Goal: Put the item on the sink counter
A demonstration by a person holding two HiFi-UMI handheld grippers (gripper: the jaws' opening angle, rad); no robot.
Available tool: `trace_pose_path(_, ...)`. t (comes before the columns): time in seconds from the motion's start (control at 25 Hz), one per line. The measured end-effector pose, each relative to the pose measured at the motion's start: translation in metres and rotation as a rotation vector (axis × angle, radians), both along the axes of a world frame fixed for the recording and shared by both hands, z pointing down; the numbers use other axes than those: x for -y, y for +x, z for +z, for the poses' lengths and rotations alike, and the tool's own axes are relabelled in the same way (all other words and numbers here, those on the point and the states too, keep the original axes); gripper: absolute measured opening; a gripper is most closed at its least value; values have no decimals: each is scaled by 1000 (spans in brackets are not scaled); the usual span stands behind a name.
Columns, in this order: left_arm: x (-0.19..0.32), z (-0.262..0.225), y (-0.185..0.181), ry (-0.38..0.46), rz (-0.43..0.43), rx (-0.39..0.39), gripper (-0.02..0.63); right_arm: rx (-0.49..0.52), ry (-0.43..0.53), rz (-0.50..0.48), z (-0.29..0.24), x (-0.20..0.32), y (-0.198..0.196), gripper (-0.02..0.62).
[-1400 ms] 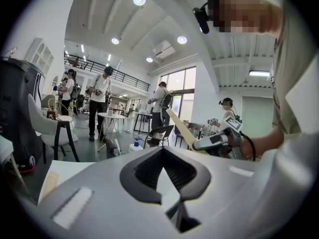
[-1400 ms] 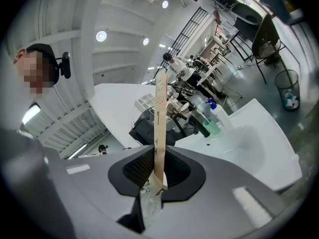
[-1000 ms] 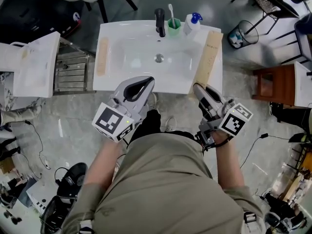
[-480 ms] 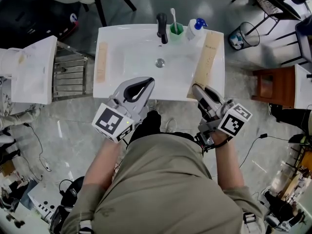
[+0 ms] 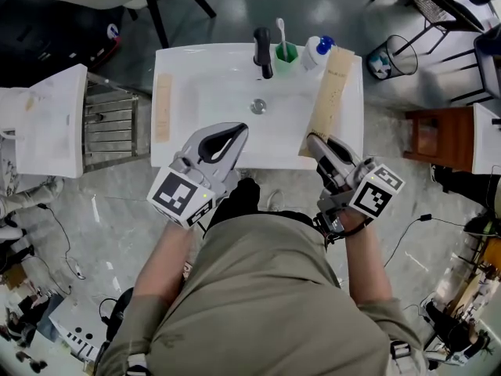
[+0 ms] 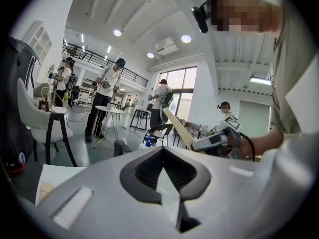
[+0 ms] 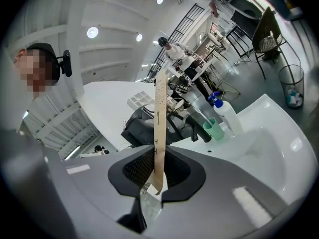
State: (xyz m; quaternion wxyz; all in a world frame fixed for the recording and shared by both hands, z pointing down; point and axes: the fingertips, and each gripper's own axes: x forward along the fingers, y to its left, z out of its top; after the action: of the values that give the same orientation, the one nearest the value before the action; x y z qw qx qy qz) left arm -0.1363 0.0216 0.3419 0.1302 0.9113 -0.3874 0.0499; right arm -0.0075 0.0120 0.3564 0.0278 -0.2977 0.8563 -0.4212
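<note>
In the head view, the long strip (image 5: 333, 92) is held ahead of the right gripper (image 5: 317, 143) over the sink counter (image 5: 180, 69), not yet released; in the left gripper view, the left gripper (image 6: 163, 156) is closed and empty; in the right gripper view, the strip's near end is pinched between the fingers.

I note a black faucet (image 5: 262, 41) on the counter's (image 5: 180, 65) far rim. A green cup (image 5: 286, 52) holding a toothbrush (image 5: 279, 28) stands just beside it, then a blue-capped bottle (image 5: 316, 52). On the floor (image 5: 117, 202) to the right — a wire bin (image 5: 390, 56) and a brown stool (image 5: 438, 135). To the left — a metal rack (image 5: 109, 120).
</note>
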Motion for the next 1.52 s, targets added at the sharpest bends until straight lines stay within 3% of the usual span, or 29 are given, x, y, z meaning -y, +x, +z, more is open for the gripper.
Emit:
trace_pose_path(0.88, 48, 3, -44, -6, 63, -12, 6, -31, 11, 68, 0, 49, -44, 52)
trace_pose_path(1.52, 66, -2, -26, -8, 59, 11, 6, -88, 28, 46, 4, 66, -27, 52)
